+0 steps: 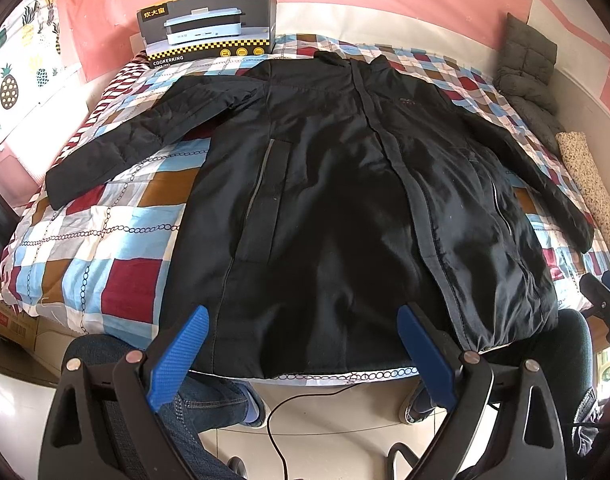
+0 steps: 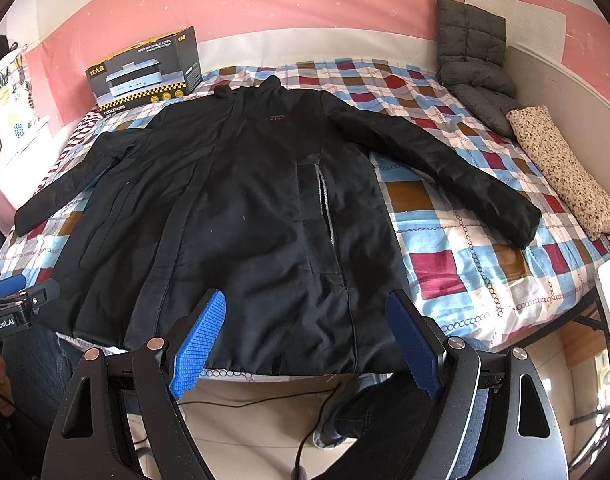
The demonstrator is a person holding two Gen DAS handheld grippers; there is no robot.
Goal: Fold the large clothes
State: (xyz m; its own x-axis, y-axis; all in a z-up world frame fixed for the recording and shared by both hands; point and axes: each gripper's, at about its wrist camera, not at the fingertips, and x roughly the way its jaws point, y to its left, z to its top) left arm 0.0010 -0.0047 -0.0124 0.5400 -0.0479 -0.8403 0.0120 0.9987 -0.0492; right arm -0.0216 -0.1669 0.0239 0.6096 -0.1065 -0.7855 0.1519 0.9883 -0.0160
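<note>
A large black coat [image 1: 325, 184] [image 2: 241, 208] lies flat, front up, on a bed with a checked quilt [image 1: 117, 216] [image 2: 457, 224]. Both sleeves are spread out to the sides and the collar points toward the far wall. My left gripper [image 1: 303, 320] hovers open just above the coat's hem near the bed's front edge, holding nothing. My right gripper [image 2: 305, 306] is also open above the hem, with nothing between its blue fingers [image 2: 201, 340]. In the left wrist view the right gripper [image 1: 603, 292] shows at the right edge.
A cooking-pot box [image 1: 213, 24] [image 2: 145, 68] stands at the head of the bed. A grey quilted cushion [image 2: 473, 56] and a speckled pillow [image 2: 561, 164] lie at the right side. A person's legs [image 1: 201, 396] and a cable [image 1: 281, 420] are on the floor below.
</note>
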